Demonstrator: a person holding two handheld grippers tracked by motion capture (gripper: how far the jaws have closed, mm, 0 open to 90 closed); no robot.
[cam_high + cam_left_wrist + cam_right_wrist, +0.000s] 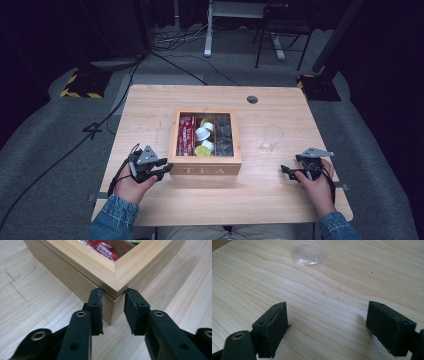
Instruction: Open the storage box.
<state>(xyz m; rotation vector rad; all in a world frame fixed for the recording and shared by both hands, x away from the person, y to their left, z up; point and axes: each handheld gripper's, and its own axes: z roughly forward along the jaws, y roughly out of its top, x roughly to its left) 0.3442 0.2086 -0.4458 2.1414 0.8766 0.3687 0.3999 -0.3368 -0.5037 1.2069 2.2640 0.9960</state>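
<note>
Pale wooden tabletop (280, 200) carries a light wooden tea box (205, 169) at its centre, lid shut. Left gripper (113, 307) is clamped on the box's near-left corner — grasp made, lifting the lid remains. Right gripper (327, 327) gapes, idle, near a clear glass (309, 252).

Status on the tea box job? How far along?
Done: little; the glass is empty. In hand: left gripper fingers pinch the near corner of the tea box at the seam, lid down. Right gripper open over the table. Left: probably opening the lid.
</note>
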